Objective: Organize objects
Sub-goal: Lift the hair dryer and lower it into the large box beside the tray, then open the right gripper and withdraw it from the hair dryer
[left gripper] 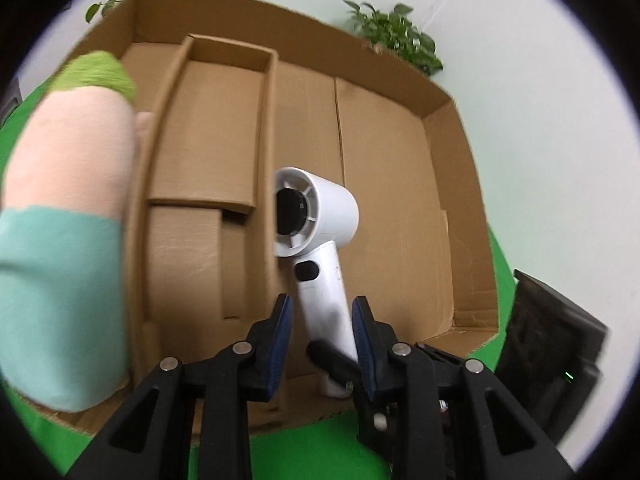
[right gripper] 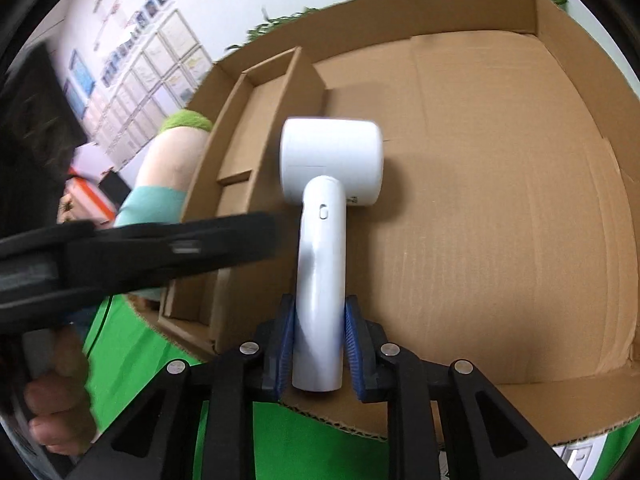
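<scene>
A white hair dryer (right gripper: 324,208) is held over a large open cardboard box (right gripper: 500,200). My right gripper (right gripper: 319,332) is shut on its handle, blue pads on both sides. In the left wrist view the hair dryer (left gripper: 316,232) shows with its barrel facing the camera. My left gripper (left gripper: 322,320) is open around the handle, with gaps on both sides; the right gripper's fingers (left gripper: 332,362) reach in from below. The left gripper's arm (right gripper: 140,252) crosses the right wrist view at left.
A narrow cardboard divider tray (left gripper: 208,152) sits in the box's left part. A plush toy (left gripper: 64,216) with pink body, green top and teal base stands beside the box's left wall. Green tabletop (left gripper: 320,436) lies below. Plants (left gripper: 394,32) stand behind; a black device (left gripper: 556,344) is at right.
</scene>
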The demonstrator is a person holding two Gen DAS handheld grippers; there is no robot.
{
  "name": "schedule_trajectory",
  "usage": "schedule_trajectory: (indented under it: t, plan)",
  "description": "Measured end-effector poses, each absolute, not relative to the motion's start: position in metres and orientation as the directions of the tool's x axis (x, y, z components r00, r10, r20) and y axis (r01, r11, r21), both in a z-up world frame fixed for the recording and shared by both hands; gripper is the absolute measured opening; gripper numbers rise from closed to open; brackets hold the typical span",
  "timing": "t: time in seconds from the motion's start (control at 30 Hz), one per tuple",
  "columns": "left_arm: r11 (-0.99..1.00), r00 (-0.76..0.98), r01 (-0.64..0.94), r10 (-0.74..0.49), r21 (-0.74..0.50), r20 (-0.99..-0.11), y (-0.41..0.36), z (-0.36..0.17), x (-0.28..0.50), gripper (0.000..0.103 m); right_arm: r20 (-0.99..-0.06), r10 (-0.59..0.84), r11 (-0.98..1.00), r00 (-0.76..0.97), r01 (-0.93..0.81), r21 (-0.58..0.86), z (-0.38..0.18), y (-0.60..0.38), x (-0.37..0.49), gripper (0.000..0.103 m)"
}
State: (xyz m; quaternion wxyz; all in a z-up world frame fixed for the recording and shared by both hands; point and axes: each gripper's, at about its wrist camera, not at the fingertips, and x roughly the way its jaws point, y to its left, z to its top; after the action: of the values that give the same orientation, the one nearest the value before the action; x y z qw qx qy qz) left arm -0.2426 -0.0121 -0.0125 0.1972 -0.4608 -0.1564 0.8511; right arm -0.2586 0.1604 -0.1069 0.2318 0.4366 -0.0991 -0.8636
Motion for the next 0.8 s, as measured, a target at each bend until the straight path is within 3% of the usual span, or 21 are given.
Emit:
schedule_trajectory:
  t: [0.23,0.33,0.4,0.47,0.53,0.57,0.63,0.67,0.7,0.8]
  plan:
    - [-0.903,-0.531,-0.173,0.421,-0.393,-0.735,-0.038,-0.013,-0.229,0.029,-0.754,-0.363,-0.928,-0.548,0.282,0.242,-0.107,0.134,-0.257,0.022]
    - [-0.908,-0.521,-0.165,0.412,-0.385,-0.748,-0.042,-0.021,-0.228,0.029,-0.756,-0.351,-0.931,-0.553,0.294,0.217,-0.107,0.133,-0.252,0.028]
    - [-0.912,-0.514,-0.161,0.404,-0.377,-0.757,-0.041,-0.027,-0.228,0.029,-0.752,-0.356,-0.927,-0.555,0.313,0.208,-0.104,0.13,-0.248,0.043]
    - [-0.909,-0.505,-0.164,0.411,-0.383,-0.759,-0.042,-0.032,-0.227,0.03,-0.734,-0.383,-0.913,-0.561,0.351,0.208,-0.097,0.13,-0.241,0.045]
    - [-0.913,-0.511,-0.174,0.405,-0.37,-0.758,-0.041,-0.032,-0.223,0.032,-0.712,-0.378,-0.911,-0.591,0.375,0.173,-0.089,0.129,-0.236,0.057]
    - [-0.917,-0.517,-0.177,0.395,-0.356,-0.76,-0.04,-0.033,-0.222,0.032,-0.69,-0.4,-0.902,-0.603,0.391,0.182,-0.084,0.133,-0.229,0.074]
    - [-0.925,-0.538,-0.167,0.375,-0.341,-0.755,-0.037,-0.03,-0.222,0.035,-0.655,-0.418,-0.898,-0.629,0.394,0.196,-0.074,0.143,-0.217,0.086]
    - [-0.94,-0.554,-0.154,0.336,-0.303,-0.762,-0.036,-0.028,-0.22,0.035,-0.622,-0.432,-0.895,-0.653,0.395,0.208,-0.068,0.152,-0.206,0.098]
    - [-0.948,-0.566,-0.151,0.316,-0.281,-0.761,-0.035,-0.026,-0.217,0.035,-0.6,-0.446,-0.891,-0.665,0.396,0.223,-0.064,0.157,-0.199,0.103]
    - [-0.962,-0.644,-0.181,0.272,-0.203,-0.715,-0.025,-0.008,-0.198,0.035,-0.559,-0.409,-0.908,-0.721,0.38,0.174,-0.053,0.174,-0.171,0.103]
